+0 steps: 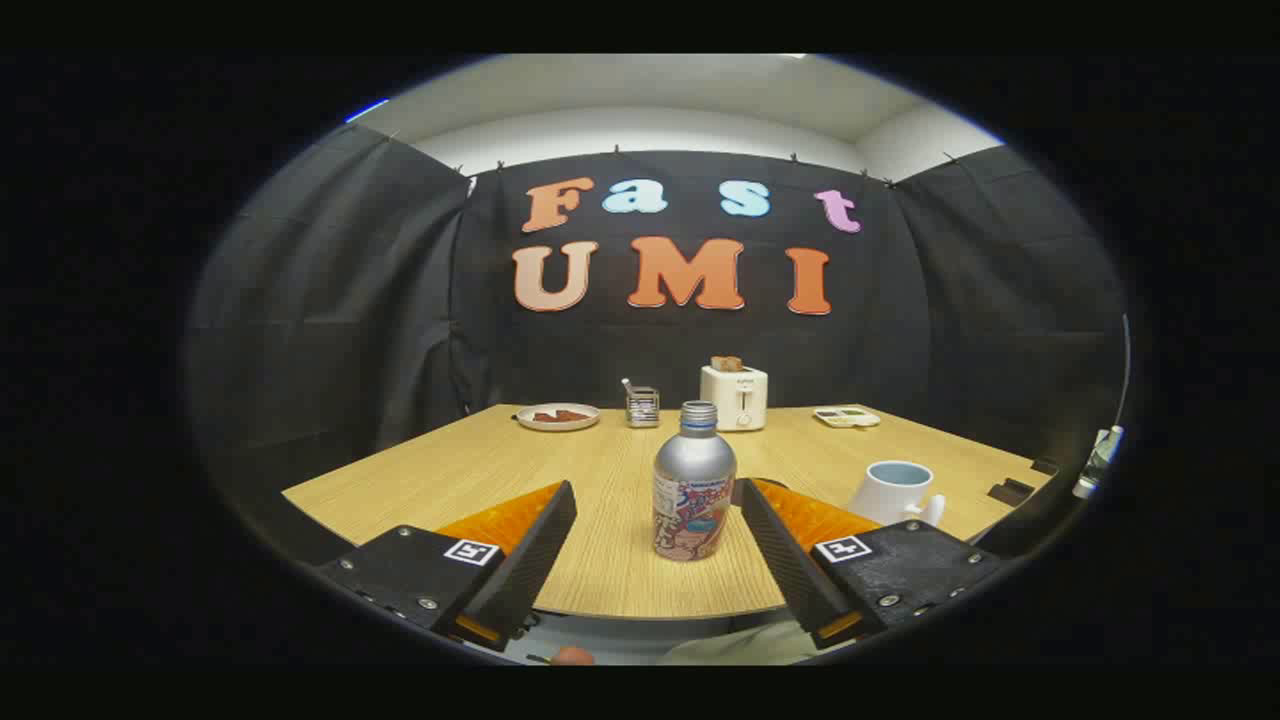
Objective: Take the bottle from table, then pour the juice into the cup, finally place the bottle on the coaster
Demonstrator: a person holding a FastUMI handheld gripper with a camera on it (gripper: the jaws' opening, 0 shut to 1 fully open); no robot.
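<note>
Bottle (694, 482) is standing upright, cap up, near the table's (600, 470) front edge, untouched between the wide-open tool (660, 510); the cup's (893, 491) contents are not visible.

Readable text: none that you can make out.
- Bottle (694, 490): printed label with coloured graphics; its lettering is too small for you to read.
- Toaster (735, 396): small mark on the front, illegible.
- Gripper (658, 490): you see a square black-and-white marker (471, 551) on each finger block, a coded pattern without words. The fingers stand spread apart, one on either side of the bottle.
</note>
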